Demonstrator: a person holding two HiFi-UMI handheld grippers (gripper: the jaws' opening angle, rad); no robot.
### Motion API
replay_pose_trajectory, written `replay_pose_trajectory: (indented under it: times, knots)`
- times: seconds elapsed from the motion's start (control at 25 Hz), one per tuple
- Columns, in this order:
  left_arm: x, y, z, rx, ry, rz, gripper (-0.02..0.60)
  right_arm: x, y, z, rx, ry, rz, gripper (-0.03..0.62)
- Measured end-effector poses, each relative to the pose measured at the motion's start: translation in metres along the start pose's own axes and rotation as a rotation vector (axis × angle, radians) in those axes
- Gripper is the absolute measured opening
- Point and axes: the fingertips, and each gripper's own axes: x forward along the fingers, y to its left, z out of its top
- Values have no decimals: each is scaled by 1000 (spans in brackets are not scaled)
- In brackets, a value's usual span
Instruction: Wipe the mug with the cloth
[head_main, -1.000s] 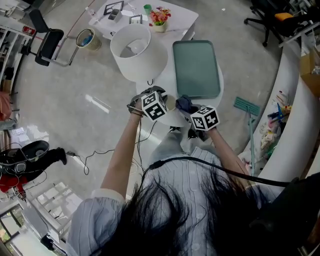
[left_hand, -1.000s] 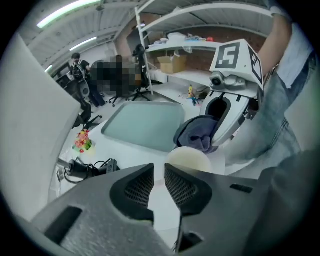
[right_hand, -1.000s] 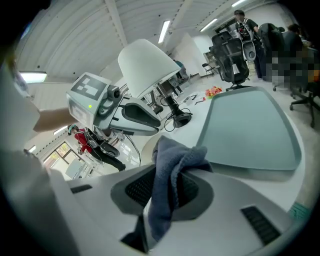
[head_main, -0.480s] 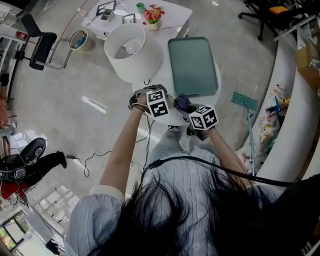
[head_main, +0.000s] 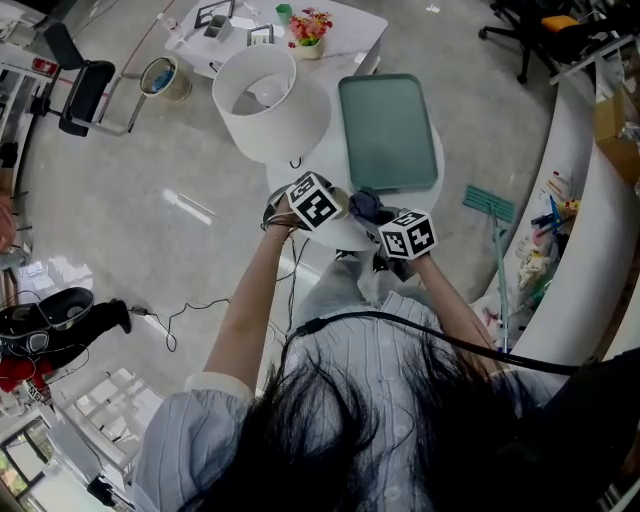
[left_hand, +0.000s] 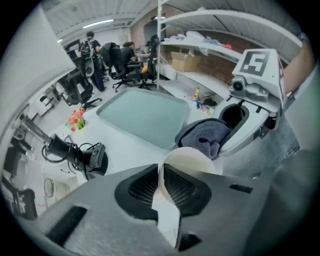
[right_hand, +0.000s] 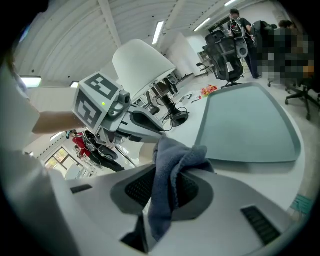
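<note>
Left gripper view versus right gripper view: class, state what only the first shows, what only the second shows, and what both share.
Only the left gripper view: the left gripper, tongs shut on the rim of the cream mug, and wall shelves. Only the right gripper view: the marker cube on the left gripper, and the pads of the right gripper pinching the grey cloth. Both: that cloth, the green tray, the white table.

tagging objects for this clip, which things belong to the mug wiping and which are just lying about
In the job: mug, held in the left gripper; cloth, held in the right gripper.
Lying about: tray, lamp shade, flower pot, mop.
</note>
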Motion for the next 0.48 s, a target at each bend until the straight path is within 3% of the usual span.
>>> replay_pose_trajectory:
  times: [0.48]
  knots:
    - [-15,4,-18,-535,-133,148,48,-5,1,-7,1,-8,7,86]
